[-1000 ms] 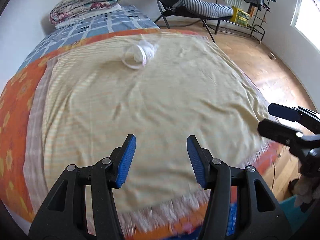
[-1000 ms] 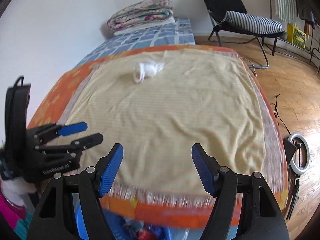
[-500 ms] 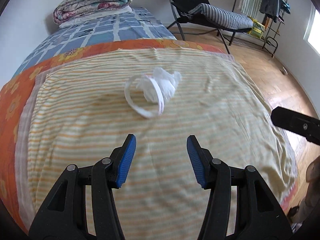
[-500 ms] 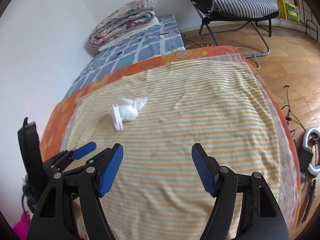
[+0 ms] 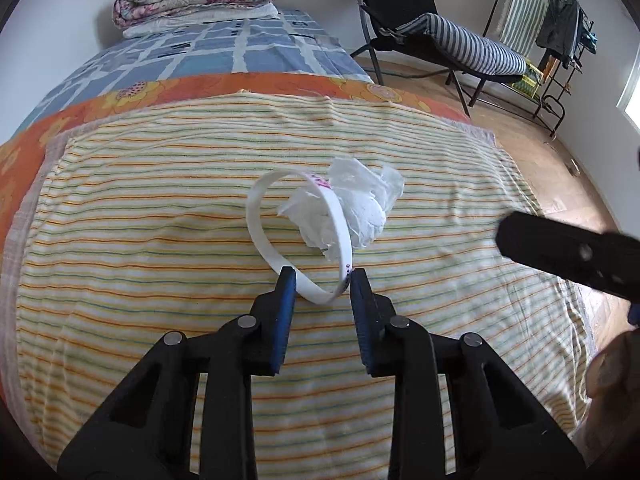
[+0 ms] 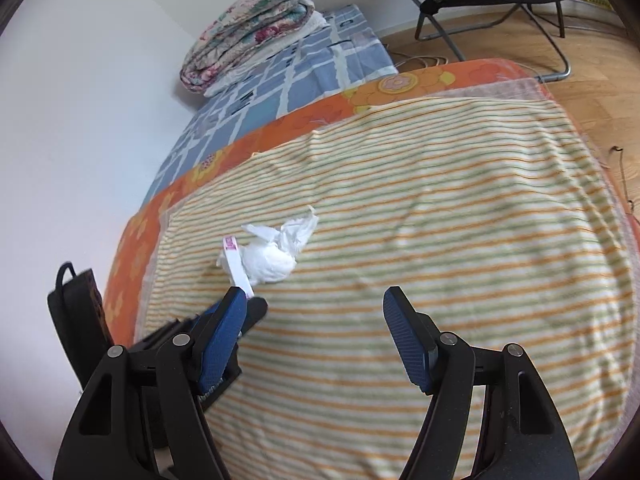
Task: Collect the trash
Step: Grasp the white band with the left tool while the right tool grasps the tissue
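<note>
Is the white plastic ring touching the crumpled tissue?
Touching. In the left wrist view the white plastic ring crosses directly over the crumpled white tissue with no gap; the right wrist view also shows them pressed together.

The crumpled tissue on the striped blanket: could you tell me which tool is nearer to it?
Left. The left tool brackets the white band looped beside the crumpled tissue; the right tool hangs open, farther back.

A crumpled white tissue (image 5: 352, 212) is seen lying on the bed, threaded through a loop of white paper band (image 5: 264, 240), which stands on edge, pink print at its top.
</note>
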Motion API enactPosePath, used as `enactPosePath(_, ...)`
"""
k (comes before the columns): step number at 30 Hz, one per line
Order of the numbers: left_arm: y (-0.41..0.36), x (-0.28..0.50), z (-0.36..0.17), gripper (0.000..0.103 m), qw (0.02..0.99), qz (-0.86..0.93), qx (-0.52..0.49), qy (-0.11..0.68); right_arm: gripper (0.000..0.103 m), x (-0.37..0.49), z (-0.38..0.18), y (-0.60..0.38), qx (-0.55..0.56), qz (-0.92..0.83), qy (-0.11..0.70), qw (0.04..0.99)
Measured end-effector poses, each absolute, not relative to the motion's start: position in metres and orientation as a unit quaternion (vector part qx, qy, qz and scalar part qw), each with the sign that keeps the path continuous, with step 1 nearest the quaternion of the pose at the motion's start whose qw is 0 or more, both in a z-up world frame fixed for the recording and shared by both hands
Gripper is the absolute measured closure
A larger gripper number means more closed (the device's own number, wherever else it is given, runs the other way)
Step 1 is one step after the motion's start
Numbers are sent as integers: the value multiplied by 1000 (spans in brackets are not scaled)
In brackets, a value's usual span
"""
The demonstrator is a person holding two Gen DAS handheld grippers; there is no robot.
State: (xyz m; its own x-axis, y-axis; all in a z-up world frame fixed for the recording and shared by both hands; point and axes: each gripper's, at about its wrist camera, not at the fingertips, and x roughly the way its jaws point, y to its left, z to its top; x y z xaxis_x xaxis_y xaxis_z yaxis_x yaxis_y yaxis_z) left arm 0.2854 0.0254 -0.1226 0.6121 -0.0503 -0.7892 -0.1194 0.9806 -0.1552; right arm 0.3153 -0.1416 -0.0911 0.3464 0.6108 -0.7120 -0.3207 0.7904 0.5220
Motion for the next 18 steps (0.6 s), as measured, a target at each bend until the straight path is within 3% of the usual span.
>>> enactPosePath(2, 27, 285, -124, 87, 893, 16, -98, 439, 33, 322, -94, -134, 157, 291, 498, 802)
enactPosePath(6, 26, 282, -121, 94, 896, 3, -94, 434, 33, 331, -99, -117, 159, 295, 498, 800)
enactPosePath(16, 41, 270, -117, 95, 896, -3, -102, 432, 33, 338, -120, -77, 150, 300, 513, 790)
enactPosePath(18, 47, 267, -116, 95, 896, 2, -104, 431, 37, 338, -123, -75, 148, 296, 515, 791)
